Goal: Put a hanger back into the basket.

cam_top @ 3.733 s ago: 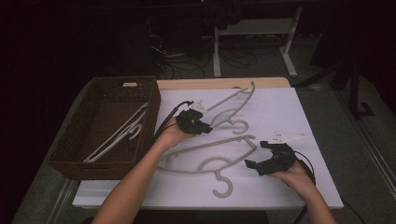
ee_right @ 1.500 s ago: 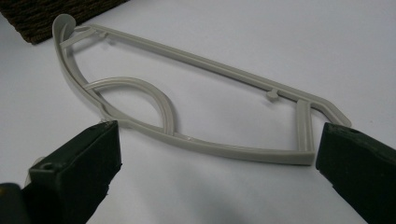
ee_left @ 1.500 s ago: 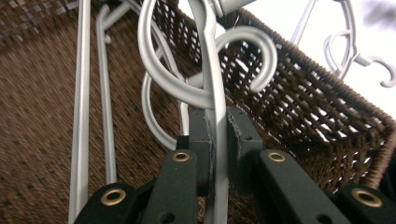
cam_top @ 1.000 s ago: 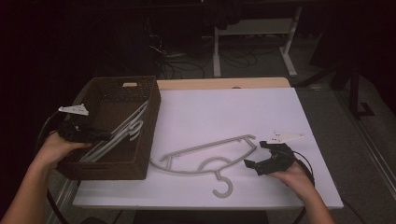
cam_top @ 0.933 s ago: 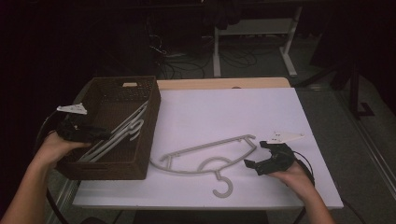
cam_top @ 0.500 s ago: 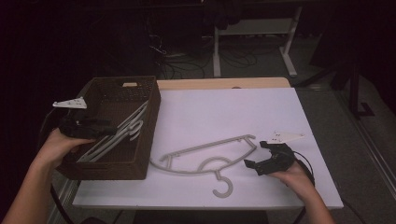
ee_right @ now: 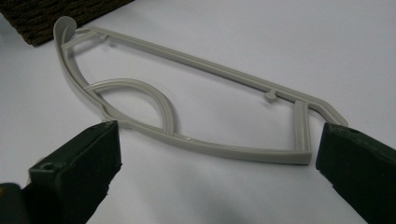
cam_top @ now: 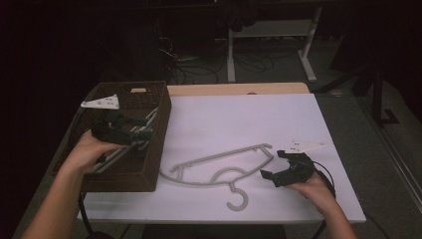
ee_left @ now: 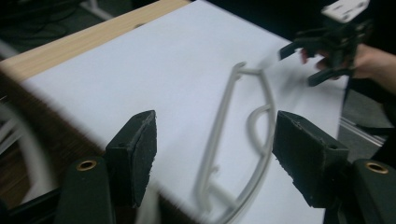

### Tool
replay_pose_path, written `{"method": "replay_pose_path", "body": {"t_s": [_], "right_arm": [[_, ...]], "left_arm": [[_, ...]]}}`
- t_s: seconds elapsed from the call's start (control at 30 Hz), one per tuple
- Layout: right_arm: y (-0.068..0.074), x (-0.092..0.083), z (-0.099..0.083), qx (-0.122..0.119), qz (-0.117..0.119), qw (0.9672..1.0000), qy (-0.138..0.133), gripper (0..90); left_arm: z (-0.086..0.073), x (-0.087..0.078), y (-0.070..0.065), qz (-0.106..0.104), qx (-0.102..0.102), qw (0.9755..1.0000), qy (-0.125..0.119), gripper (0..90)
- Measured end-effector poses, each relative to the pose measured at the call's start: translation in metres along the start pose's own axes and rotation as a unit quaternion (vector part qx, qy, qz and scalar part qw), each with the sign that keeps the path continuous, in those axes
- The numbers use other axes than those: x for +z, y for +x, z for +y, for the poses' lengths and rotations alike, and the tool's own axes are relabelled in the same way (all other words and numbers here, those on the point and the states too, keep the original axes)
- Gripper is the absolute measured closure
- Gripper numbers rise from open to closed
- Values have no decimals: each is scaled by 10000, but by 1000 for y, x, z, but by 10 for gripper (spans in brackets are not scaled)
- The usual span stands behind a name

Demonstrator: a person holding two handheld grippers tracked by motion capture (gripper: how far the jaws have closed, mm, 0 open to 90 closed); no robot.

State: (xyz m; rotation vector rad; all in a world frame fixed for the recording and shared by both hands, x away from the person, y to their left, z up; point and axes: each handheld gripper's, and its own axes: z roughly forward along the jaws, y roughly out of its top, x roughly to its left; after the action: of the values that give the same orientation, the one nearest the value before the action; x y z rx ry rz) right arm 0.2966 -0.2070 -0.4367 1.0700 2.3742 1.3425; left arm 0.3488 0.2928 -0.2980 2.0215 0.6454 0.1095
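A grey plastic hanger (cam_top: 219, 164) lies flat on the white table (cam_top: 239, 119), its hook toward the front edge. My right gripper (cam_top: 272, 164) rests by the hanger's right end, open; in the right gripper view the hanger (ee_right: 187, 93) lies just ahead of the open right gripper (ee_right: 219, 140), untouched. My left gripper (cam_top: 142, 132) hovers over the brown wicker basket (cam_top: 144, 174), pointing right. Its jaws have just been opening, and in the left gripper view the left gripper (ee_left: 215, 140) has nothing between its jaws. Several pale hangers (cam_top: 113, 155) lie in the basket.
The basket stands at the table's left end, its wall (ee_left: 46, 149) close under my left jaws. A wooden strip (cam_top: 239, 88) runs along the table's far edge. Desk legs and cables (cam_top: 268, 55) stand on the dark floor beyond.
My left gripper rose from the basket's left side and moved right over it, with its jaws spreading. The hanger it had carried now lies in the basket. The right hand stayed put.
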Motion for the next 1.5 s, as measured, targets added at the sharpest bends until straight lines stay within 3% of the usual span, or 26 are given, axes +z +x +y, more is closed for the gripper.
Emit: {"method": "replay_pose_path", "body": {"t_s": [0.27,0.43,0.47,0.5,0.67,0.77,0.87,0.97,1.1,1.2,1.5], "right_arm": [[0,0,0,-4,-1,10000,10,0],[-1,-1,0,-17,0,10000,-11,0],[-1,-1,0,-17,0,10000,-11,0],[-1,-2,0,-15,3,10000,-10,0],[-2,-3,-1,10,-5,10000,-26,0],[-2,-4,-1,15,-5,10000,-33,0],[-2,-3,-1,10,-2,10000,-32,0],[-2,-3,-1,10,3,10000,-26,0],[-2,-3,0,35,-31,10000,-15,11],[-5,-2,2,88,-74,9999,-41,103],[-20,6,23,367,-211,9991,56,359]], "left_arm": [[23,51,-34,-336,393,9987,14,317],[27,86,-51,-519,554,9970,142,355],[27,86,-51,-519,554,9970,142,366],[25,99,-57,-558,613,9963,224,366],[16,125,-67,-660,743,9937,514,464],[4,143,-73,-707,924,9899,813,517],[-9,155,-76,-785,956,9866,1063,559],[-20,164,-77,-793,967,9843,1243,570],[-36,171,-76,-767,924,9835,1356,569],[-50,171,-76,-721,859,9844,1359,544],[-65,163,-74,-628,848,9869,1218,354]]}}
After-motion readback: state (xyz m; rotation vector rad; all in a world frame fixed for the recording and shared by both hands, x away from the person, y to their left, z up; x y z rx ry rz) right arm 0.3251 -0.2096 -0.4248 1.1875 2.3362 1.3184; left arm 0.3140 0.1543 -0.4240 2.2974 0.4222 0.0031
